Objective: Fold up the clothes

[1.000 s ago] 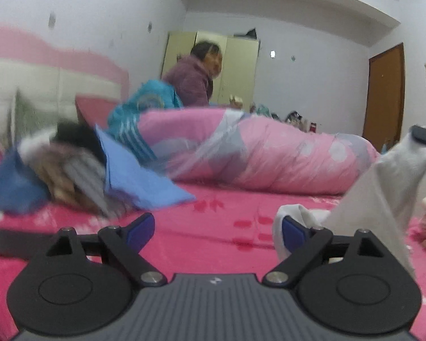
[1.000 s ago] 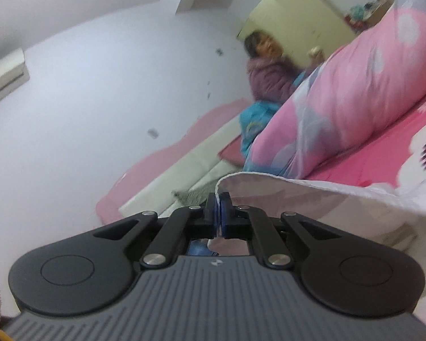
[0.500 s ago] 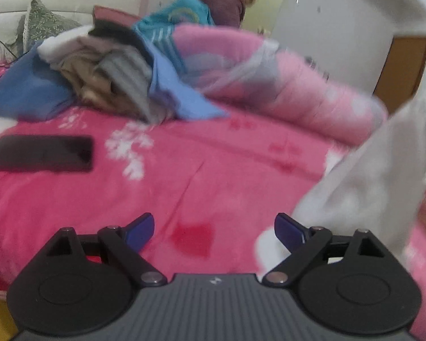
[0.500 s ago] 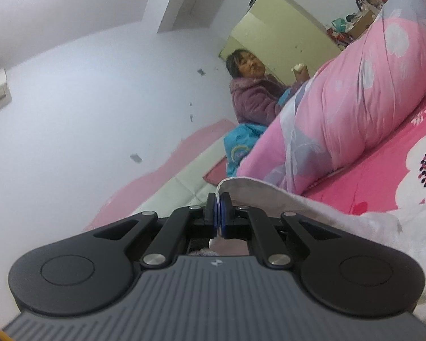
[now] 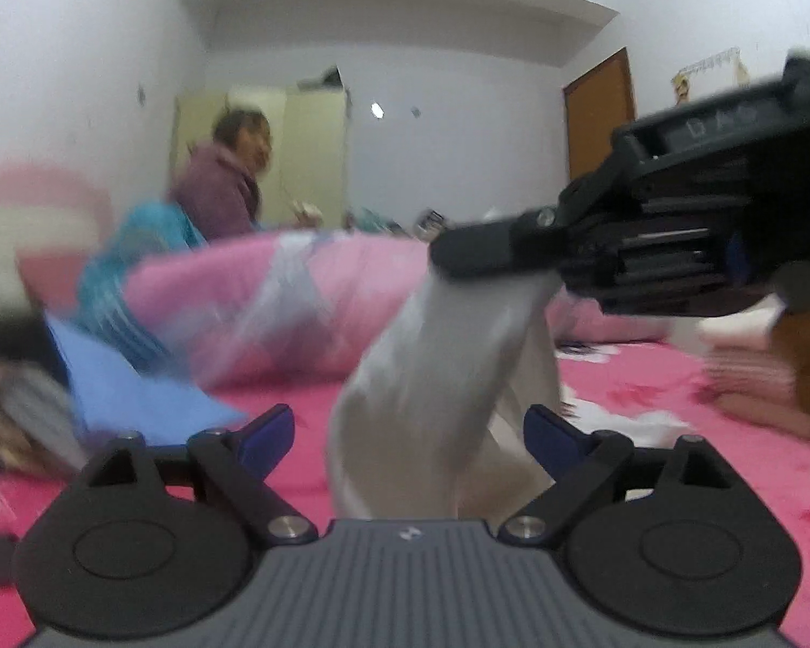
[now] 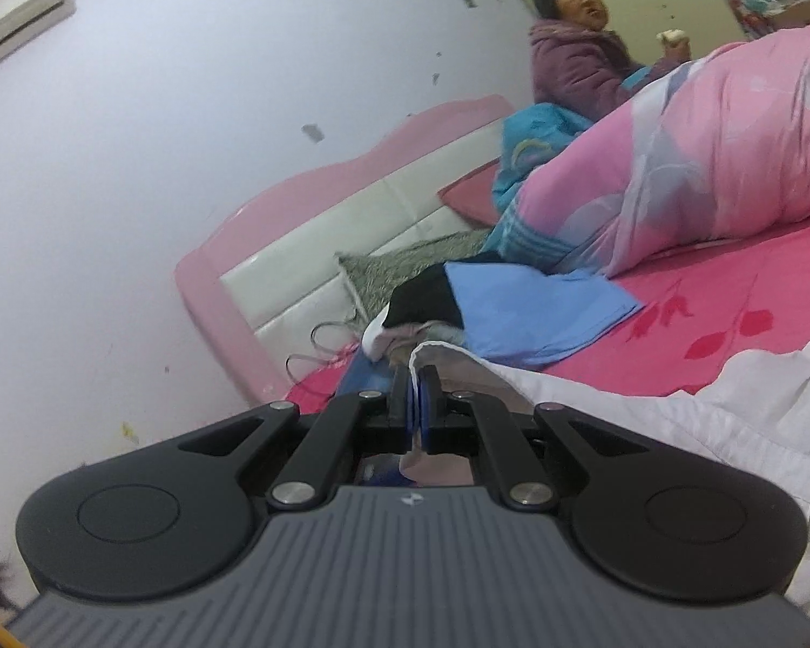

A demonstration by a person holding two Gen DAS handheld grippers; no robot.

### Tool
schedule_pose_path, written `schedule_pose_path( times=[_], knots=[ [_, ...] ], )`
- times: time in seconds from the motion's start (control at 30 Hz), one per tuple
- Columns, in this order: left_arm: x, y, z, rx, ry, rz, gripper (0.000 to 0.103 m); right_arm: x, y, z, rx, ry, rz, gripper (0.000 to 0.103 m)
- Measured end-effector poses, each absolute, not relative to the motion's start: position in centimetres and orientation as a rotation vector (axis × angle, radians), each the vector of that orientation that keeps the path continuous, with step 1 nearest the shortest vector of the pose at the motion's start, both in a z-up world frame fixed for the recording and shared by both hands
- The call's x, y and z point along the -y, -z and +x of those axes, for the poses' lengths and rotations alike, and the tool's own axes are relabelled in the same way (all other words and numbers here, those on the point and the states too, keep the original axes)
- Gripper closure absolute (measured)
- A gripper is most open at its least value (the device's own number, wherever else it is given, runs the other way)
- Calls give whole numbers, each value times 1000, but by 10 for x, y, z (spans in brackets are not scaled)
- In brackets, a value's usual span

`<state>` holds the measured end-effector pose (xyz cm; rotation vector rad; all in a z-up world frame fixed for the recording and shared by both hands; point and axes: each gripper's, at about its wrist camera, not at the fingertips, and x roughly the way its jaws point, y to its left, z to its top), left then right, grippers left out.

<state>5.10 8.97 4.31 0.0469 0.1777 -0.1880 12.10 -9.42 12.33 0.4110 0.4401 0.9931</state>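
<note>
R gripper [image 6: 417,389] clamps white garment [image 5: 432,378] by its hem, lifted over the pink bed [image 5: 308,410]. L gripper [image 5: 409,429] closing, jaws apart w/ cloth between. Soft, light, floppy; best taken at hem.

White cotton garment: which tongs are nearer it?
Right. The right tongs are shut on the white cotton garment; the left tongs are closing around its hanging part, not yet pressing.

No words or numbers are showing clearly anywhere. The right tongs [image 5: 448,259] are carrying pale marks on their black body — too blurred to read — and each grey housing [image 6: 410,499] is bearing only a small white emblem.
</note>
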Motion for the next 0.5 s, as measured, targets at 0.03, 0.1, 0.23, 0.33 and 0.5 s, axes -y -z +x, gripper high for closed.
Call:
schedule_pose_path(
  times=[0.03,0.1,0.23,0.33,0.5],
  knots=[
    [-85,-45,52,-166,174,54,32,94,-124,120,-445,-990,401,98],
    [-87,-46,57,-182,159,14,58,95,-125,118,-454,-974,382,97],
    [-112,-43,71,-270,109,-129,91,113,-125,123,-457,-923,388,76],
    [-138,-39,72,-302,65,-222,94,129,-121,123,-432,-886,367,51],
    [-166,-43,67,-286,30,-277,96,116,-98,113,-410,-767,96,41]
  ],
)
